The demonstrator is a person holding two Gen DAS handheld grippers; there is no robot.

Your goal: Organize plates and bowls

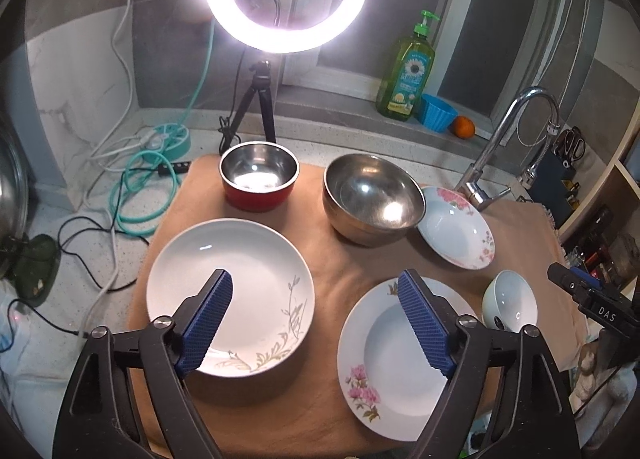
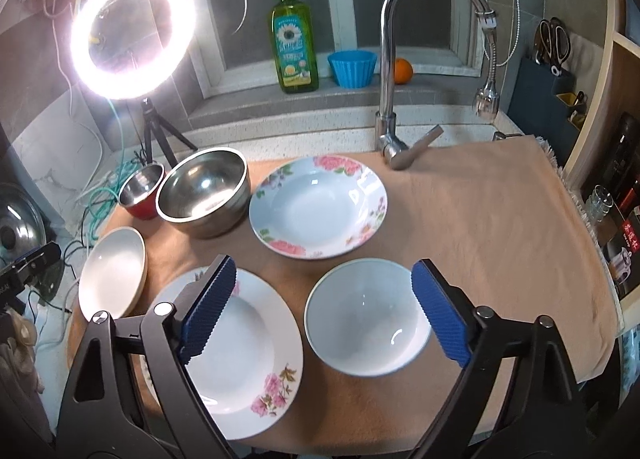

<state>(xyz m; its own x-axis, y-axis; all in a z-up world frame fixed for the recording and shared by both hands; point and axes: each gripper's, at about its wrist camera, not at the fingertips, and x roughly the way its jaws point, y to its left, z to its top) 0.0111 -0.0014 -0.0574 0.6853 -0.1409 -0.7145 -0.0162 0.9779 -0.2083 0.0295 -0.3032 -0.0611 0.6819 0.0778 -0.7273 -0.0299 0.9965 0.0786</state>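
Closest to the lens are the two grippers themselves. The left gripper [image 1: 316,323] has its jaws apart with nothing between the blue pads, hanging over the gap between the leaf plate [image 1: 230,297] and the near flower plate [image 1: 404,359]. The right gripper [image 2: 320,311] is also spread wide and empty, with the white bowl [image 2: 368,317] sitting down between its pads but not touched by them.

Using the big steel bowl [image 1: 374,199] as the landmark: the red bowl [image 1: 259,181] is just left of it, the far flower plate [image 1: 456,225] is tucked against its right side, the leaf plate sits in front and to the left, and the near flower plate and white bowl are in front and to the right. Everything rests on the tan cloth [image 2: 480,219] spread over the worktop, probably to stop the dishes sliding or clinking.

Nothing is stacked yet, so I'd say sorting has barely begun. The wide jaws make sense, since they need room to drop over a rim. My guess is the right side goes for the white bowl. The thin plate rims lying flat on cloth look like the tricky grab.
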